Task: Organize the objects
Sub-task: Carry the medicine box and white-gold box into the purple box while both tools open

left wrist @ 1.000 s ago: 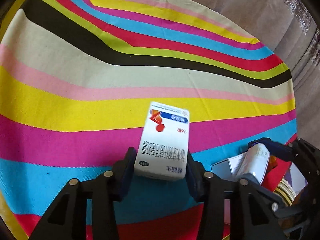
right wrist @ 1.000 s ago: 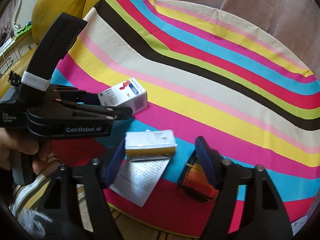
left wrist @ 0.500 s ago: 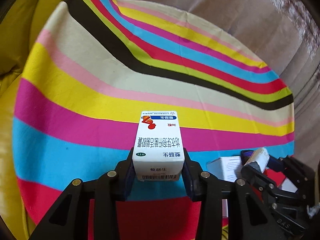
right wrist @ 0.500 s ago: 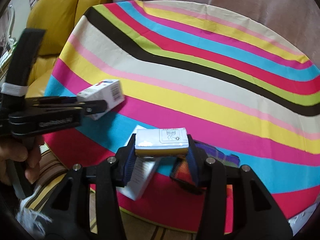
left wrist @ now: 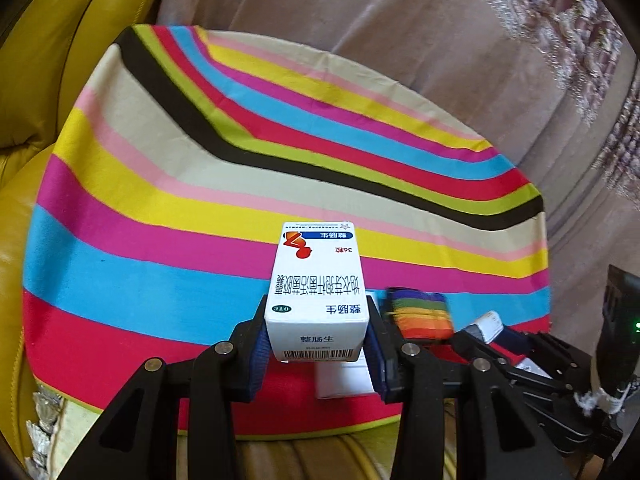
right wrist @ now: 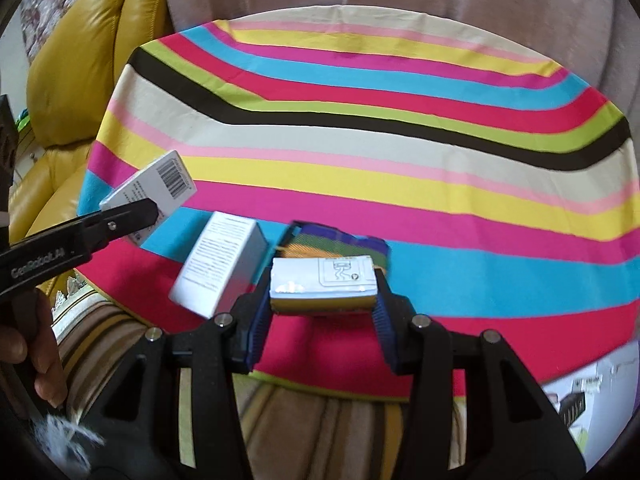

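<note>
My left gripper (left wrist: 316, 344) is shut on a white medicine box (left wrist: 316, 292) with blue and red print, held above the striped round table (left wrist: 160, 200); the box also shows in the right wrist view (right wrist: 156, 188). My right gripper (right wrist: 322, 296) is shut on a small flat white and yellow box (right wrist: 324, 286), held above the table's front edge. A white box (right wrist: 220, 268) and a rainbow-striped pouch (right wrist: 340, 244) lie on the table below. The pouch (left wrist: 420, 312) and white box (left wrist: 344, 376) show in the left view too.
A yellow leather sofa (right wrist: 76, 64) stands to the left, a beige curtain (left wrist: 400, 40) behind the table. A striped cushion (right wrist: 96, 332) sits under the table's front edge. A printed carton (right wrist: 584, 392) lies at lower right.
Both grippers have risen and pulled back from the table, each carrying its box. The white box and rainbow pouch stay on the table.
</note>
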The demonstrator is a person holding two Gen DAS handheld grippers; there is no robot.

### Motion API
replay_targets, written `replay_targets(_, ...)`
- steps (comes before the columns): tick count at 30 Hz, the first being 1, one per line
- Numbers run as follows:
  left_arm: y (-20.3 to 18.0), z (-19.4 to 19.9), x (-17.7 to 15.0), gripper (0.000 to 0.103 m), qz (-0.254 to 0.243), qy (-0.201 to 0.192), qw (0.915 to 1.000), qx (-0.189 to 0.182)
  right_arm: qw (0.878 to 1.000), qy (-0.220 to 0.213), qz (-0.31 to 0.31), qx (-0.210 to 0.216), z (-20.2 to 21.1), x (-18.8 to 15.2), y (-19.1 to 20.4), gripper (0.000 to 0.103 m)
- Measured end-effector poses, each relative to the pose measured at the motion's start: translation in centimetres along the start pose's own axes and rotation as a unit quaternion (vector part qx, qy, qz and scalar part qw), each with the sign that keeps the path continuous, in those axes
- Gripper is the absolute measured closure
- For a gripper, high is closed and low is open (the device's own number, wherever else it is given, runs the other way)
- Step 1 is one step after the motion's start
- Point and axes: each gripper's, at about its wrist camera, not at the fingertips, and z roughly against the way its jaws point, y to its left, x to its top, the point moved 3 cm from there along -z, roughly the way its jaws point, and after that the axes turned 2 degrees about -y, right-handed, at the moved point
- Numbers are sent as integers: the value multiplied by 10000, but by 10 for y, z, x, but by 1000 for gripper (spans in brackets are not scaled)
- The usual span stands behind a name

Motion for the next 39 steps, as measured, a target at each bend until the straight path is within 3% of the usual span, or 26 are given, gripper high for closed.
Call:
replay_targets(9, -57, -3, -14, 61, -385, 172, 9981, -440, 9987, 35, -448, -250, 23, -20, -41, 53)
replay_targets(20, -134, -19, -37, 61, -940, 553, 9896, -940, 9920, 11, -1055, -687, 58, -51, -105, 53)
replay_targets(29, -194, -31, -56, 61, -1410, 853, 9774, -1323, 9801, 136, -1609, -1155, 86, -92, -168, 53)
replay_targets(39, -262, -43, -81, 61, -1995, 1117, 9591, -1666, 9567, 495, -2280, -1739, 117, -162, -235, 53)
